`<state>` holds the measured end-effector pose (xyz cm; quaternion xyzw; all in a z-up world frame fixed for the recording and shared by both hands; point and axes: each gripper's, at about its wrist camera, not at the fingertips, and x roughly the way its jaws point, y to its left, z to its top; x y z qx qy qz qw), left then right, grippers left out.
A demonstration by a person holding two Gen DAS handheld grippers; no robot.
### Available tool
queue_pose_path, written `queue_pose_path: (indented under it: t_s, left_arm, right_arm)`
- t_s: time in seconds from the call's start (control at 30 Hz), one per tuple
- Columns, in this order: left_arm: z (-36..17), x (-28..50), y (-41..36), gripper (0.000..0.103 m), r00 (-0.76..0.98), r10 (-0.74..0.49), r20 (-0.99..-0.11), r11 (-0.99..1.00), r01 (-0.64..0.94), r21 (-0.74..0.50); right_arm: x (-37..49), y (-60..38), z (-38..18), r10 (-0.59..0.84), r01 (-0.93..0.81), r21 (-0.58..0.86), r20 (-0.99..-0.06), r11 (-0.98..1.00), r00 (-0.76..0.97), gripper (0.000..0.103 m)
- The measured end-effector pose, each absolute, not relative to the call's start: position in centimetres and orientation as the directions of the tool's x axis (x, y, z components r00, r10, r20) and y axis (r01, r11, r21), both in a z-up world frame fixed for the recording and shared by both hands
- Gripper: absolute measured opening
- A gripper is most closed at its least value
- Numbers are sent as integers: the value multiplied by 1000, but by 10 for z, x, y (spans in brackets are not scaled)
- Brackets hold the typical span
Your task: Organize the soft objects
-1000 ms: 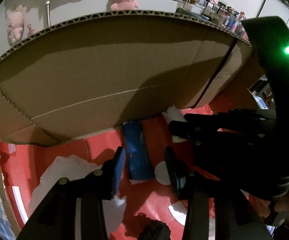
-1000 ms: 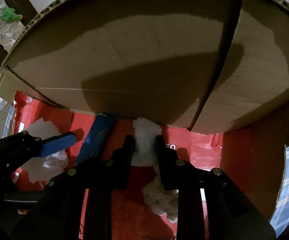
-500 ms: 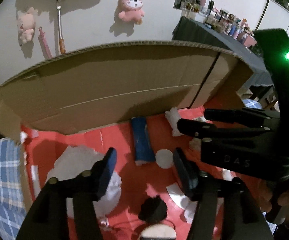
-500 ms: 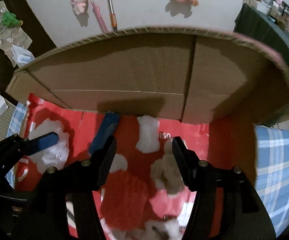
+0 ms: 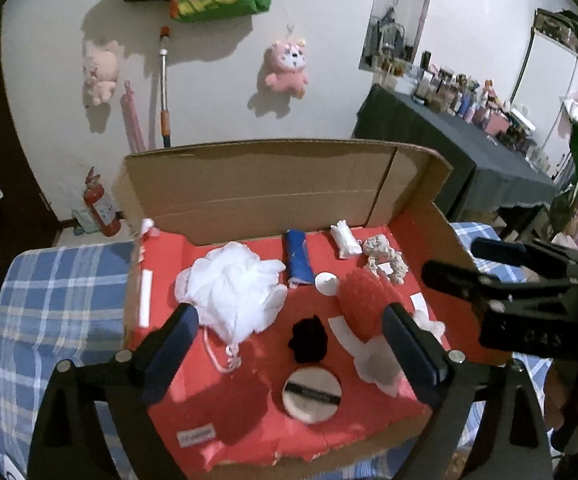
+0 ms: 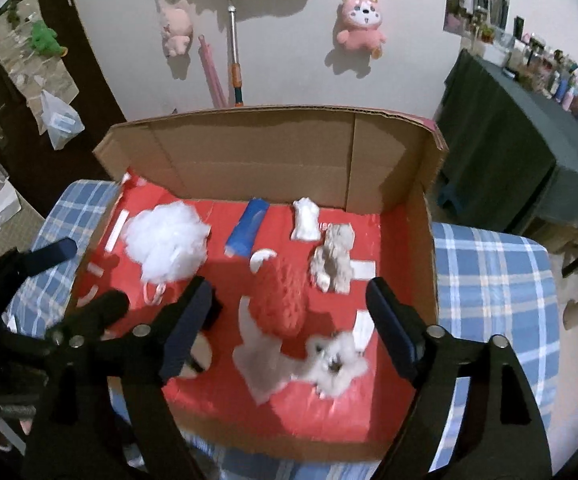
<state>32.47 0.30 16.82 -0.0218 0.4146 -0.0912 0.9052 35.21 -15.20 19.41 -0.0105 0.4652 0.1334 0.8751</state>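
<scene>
A cardboard box (image 5: 265, 196) with a red floor lies open on a blue plaid cloth. In it lie a white mesh pouf (image 5: 233, 288), a blue roll (image 5: 297, 258), a small white piece (image 5: 345, 234), a beige knotted toy (image 5: 385, 258), a red scrubber (image 5: 363, 306), a black tuft (image 5: 308, 338) and a round puff (image 5: 312, 394). The right wrist view shows the pouf (image 6: 167, 242), the red scrubber (image 6: 285, 296) and a white fluffy piece (image 6: 335, 362). My left gripper (image 5: 289, 354) and my right gripper (image 6: 289, 334) are open, empty, above the box's near edge.
The box's back flap (image 6: 265, 160) stands upright. The plaid cloth (image 6: 493, 280) spreads to both sides. Plush toys (image 5: 287, 66) hang on the white wall behind. A dark draped table (image 6: 505, 136) with several bottles stands at the right.
Both grippers have pulled back and up out of the box. The right gripper has let go of the small white piece and opened wide; the left has opened wider.
</scene>
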Motion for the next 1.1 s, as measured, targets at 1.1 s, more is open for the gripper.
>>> queue_pose_path:
  t_s: [1.1]
  left_arm:
    - [99,264,12,103,614,-67,-787,997,61,-37]
  right_arm:
    - [290,-172,114,209,-189,131,-845,973,492,81]
